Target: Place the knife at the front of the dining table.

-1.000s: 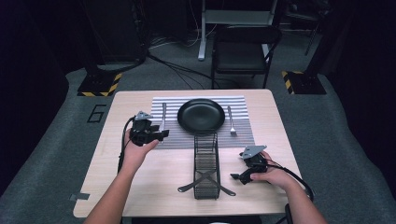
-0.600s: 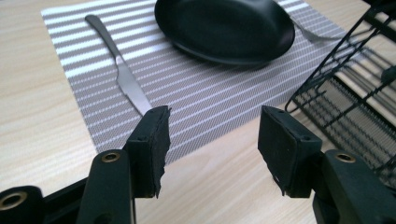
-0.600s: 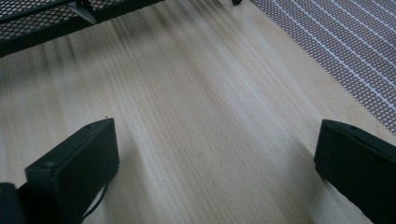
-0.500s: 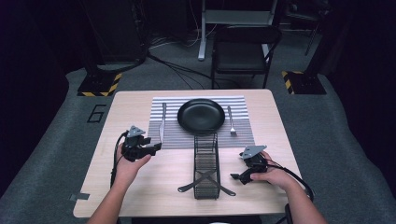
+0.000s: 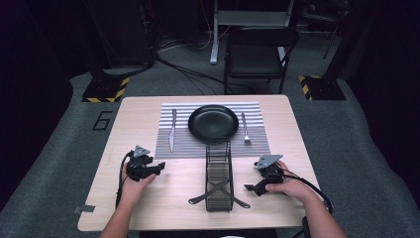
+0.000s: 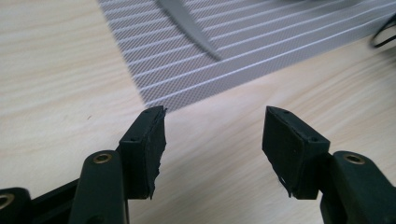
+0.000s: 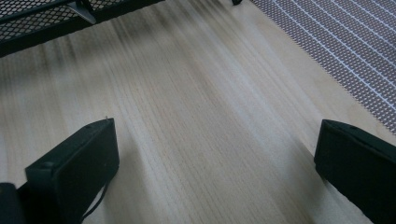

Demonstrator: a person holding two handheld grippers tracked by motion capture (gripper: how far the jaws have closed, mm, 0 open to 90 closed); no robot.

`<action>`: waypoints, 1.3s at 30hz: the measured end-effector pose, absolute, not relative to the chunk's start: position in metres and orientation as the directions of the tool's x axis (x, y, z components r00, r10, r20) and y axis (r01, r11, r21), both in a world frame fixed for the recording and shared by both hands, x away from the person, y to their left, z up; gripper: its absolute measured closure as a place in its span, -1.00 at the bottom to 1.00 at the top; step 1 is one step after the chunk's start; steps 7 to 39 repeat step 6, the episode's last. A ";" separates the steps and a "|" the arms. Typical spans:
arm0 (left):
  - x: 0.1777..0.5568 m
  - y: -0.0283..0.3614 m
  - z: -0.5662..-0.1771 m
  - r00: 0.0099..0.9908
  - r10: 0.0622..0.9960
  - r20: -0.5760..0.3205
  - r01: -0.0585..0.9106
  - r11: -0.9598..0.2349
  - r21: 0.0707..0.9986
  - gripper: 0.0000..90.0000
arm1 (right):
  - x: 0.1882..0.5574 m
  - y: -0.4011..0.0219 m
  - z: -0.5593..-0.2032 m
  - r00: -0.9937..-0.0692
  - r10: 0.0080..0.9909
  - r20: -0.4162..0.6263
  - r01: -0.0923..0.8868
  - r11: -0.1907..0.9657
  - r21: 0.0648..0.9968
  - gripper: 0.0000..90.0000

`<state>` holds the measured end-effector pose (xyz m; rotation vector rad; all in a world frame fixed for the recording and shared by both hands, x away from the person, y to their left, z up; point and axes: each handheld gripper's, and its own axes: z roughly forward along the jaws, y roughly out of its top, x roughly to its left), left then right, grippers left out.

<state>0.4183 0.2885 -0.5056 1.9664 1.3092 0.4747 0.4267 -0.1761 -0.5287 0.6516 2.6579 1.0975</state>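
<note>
Both grippers, left [image 5: 157, 166] and right [image 5: 250, 188], rest open-jawed; high view adds plate [image 5: 213, 123] and fork [image 5: 244, 129].

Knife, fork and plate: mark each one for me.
Knife [image 5: 172, 131]: high view, middle of its length.
Fork [image 5: 244, 128]: high view, on its handle.
Plate [image 5: 213, 123]: high view, centre of its black surface.
</note>
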 end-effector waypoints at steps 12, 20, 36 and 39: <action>0.423 0.302 -0.519 0.345 0.937 -0.057 0.651 -0.195 0.734 -0.15 | 0.426 -0.176 -0.529 -0.881 0.473 -0.005 0.331 0.622 0.709 -1.00; 0.423 0.302 -0.519 0.345 0.937 -0.057 0.651 -0.195 0.734 -0.15 | 0.426 -0.176 -0.529 -0.881 0.473 -0.005 0.331 0.622 0.709 -1.00; 0.423 0.302 -0.519 0.345 0.937 -0.057 0.651 -0.195 0.734 -0.15 | 0.426 -0.176 -0.529 -0.881 0.473 -0.005 0.331 0.622 0.709 -1.00; 0.423 0.302 -0.519 0.345 0.937 -0.057 0.651 -0.195 0.734 -0.15 | 0.426 -0.176 -0.529 -0.881 0.473 -0.005 0.331 0.622 0.709 -1.00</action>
